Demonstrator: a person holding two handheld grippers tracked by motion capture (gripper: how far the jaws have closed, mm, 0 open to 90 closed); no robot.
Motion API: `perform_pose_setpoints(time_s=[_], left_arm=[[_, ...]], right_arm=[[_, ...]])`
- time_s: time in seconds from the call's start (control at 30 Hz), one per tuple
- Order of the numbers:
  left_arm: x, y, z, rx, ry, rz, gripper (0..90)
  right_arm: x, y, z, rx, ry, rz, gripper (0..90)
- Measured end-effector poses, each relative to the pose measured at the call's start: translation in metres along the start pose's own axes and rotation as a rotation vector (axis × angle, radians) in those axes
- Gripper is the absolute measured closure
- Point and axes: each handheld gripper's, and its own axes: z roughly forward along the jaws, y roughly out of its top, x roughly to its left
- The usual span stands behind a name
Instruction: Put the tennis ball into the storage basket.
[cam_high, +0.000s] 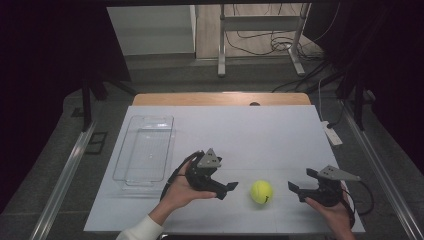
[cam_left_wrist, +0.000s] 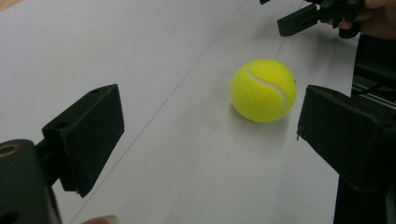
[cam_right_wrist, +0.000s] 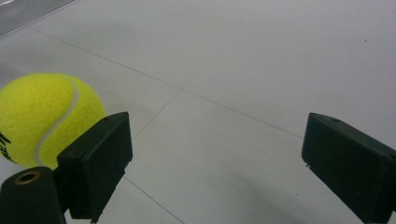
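Ball: a yellow tennis ball (cam_high: 261, 191) rests on the white table (cam_high: 240, 135), near the front edge, between the two grippers and touching neither.
Left gripper (cam_high: 231, 186): held just left of the ball, jaws wide, nothing between them.
Right gripper (cam_high: 296, 186): a little farther off on the right, jaws wide and empty.
Tray: a clear plastic tray (cam_high: 145, 150) sits at far left.

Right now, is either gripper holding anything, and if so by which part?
Nothing is held. The yellow felt tennis ball lies free on the white table between the left gripper and the right gripper, both with jaws open.
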Motion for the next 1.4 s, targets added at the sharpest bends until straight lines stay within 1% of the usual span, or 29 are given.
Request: perform_pose_setpoints(time_s=[0.43,0.77,0.93,0.97,1.0,1.03,1.1,1.4], left_arm=[[-0.002,0.003,0.007,0.009,-0.012,0.016,7.9],[-0.006,0.003,0.014,0.027,-0.025,0.017,7.8],[-0.007,0.004,0.021,0.031,-0.028,0.008,7.6],[-0.006,0.005,0.021,0.038,-0.029,0.018,7.5],[-0.007,0.005,0.023,0.034,-0.032,0.011,7.5],[-0.007,0.006,0.024,0.039,-0.033,0.019,7.4],[-0.008,0.007,0.026,0.034,-0.038,0.016,7.3],[-0.011,0.012,0.031,0.036,-0.048,0.03,7.4]], right_arm=[[0.0,0.0,0.0,0.002,0.001,0.0,8.9],[0.0,-0.001,0.0,0.002,-0.001,0.001,8.9],[-0.001,-0.001,0.001,0.002,0.004,0.002,8.9],[-0.001,-0.001,0.001,0.002,0.005,0.003,8.9],[-0.001,-0.001,0.001,0.002,0.004,0.002,8.9],[-0.001,-0.001,0.001,0.002,0.004,0.002,8.9],[-0.001,-0.001,0.001,0.001,0.004,0.004,8.9],[-0.001,-0.002,0.0,0.004,-0.003,0.005,8.9]])
